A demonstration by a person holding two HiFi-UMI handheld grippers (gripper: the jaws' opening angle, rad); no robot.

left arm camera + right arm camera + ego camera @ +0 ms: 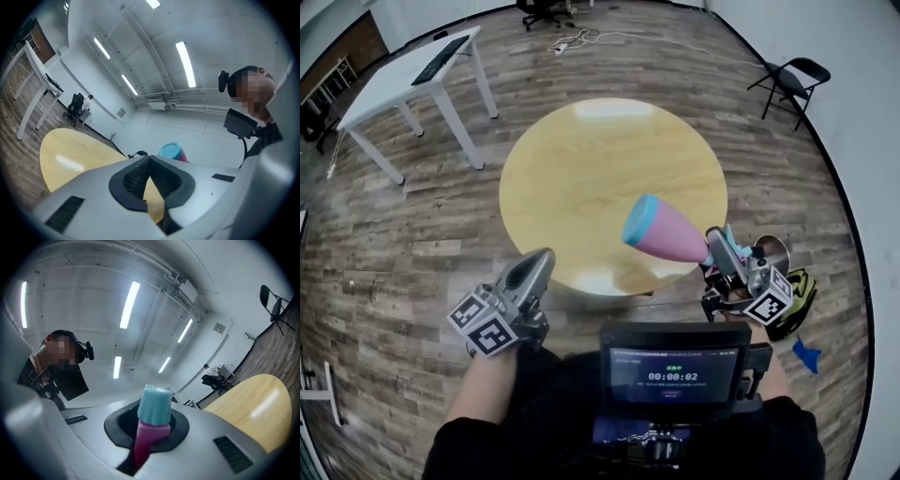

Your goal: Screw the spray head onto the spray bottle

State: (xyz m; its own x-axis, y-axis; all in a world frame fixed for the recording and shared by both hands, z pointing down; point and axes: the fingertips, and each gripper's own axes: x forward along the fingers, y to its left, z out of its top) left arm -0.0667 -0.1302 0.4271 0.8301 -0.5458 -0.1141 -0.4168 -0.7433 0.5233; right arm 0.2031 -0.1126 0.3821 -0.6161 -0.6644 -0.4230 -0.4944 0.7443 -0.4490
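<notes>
Near right, right gripper (pixel 712 258): clamped on the pink spray bottle (pixel 673 232), its teal end pointing far left above the round bench (pixel 581 159).
Left gripper (pixel 542 261): jaws pressed together, nothing between, at the bench's near left edge.

Two grippers, left gripper (pixel 546 256) and right gripper (pixel 713 251); one pink spray bottle (pixel 667 231); one round bench (pixel 581 169); one white table (pixel 392 84); one folding chair (pixel 789 79); one office chair (pixel 542 11).

Pink plastic spray bottle (pixel 670 232) in right gripper (pixel 719 251): light-blue base, teal ribbed collar (pixel 154 405).
Round wooden table (pixel 581 169) ahead: pale yellow.
Marker cube (pixel 769 300): black-and-white squares.
</notes>
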